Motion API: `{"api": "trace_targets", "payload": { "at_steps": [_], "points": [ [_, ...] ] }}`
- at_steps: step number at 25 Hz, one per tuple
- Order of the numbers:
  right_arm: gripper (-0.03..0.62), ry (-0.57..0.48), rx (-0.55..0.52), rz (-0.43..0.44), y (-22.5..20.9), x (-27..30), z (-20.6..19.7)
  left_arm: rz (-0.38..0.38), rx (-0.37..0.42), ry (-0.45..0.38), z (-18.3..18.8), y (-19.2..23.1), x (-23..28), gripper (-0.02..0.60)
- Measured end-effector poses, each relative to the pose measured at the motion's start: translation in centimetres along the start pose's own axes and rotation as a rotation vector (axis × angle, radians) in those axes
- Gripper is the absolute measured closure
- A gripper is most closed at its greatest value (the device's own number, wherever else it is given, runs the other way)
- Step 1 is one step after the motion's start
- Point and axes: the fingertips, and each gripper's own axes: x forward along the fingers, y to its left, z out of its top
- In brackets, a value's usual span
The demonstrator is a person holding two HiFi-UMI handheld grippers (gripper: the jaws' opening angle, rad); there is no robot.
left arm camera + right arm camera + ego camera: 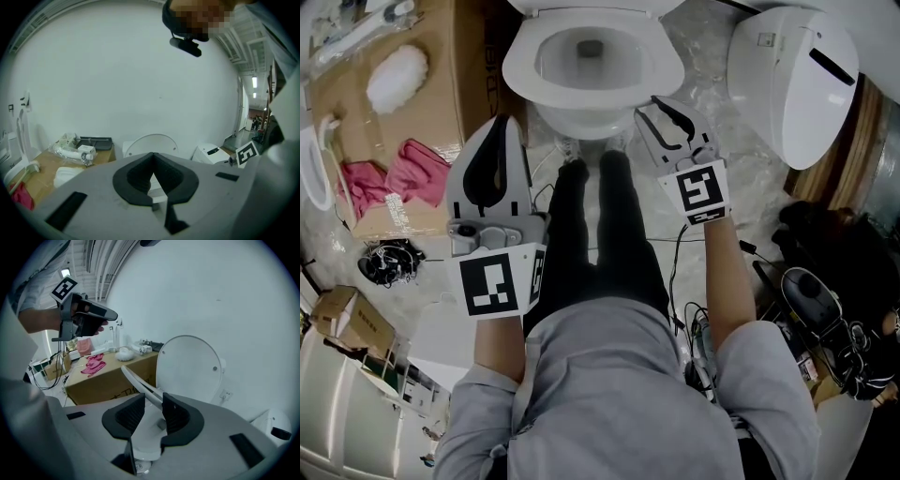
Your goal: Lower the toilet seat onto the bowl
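The right gripper (152, 397) has its jaws spread either side of the half-raised seat (135, 379), whose lower end they hide; the left gripper (153, 155) has its jaws pressed together, empty.

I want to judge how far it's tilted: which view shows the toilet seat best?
The right gripper view: the toilet seat appears edge-on, tilted partway between the upright lid and the bowl. The head view looks straight down on it, hiding the tilt. The left gripper view shows only the lid's top.
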Motion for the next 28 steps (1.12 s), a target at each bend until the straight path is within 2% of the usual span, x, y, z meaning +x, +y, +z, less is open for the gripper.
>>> {"api": "trace_targets", "payload": {
  "at_steps": [8, 28],
  "points": [
    [0.488, 0.037, 0.021, 0.020, 2.0, -0.2, -2.8, -0.007, 0.005, 0.012, -1.2, 0.0, 0.1, 0.583],
    [0.487, 0.215, 0.002, 0.082, 6.6, 0.7, -11.2, -0.010, 0.012, 0.045, -3.3, 0.9, 1.5, 0.583]
  ]
}}
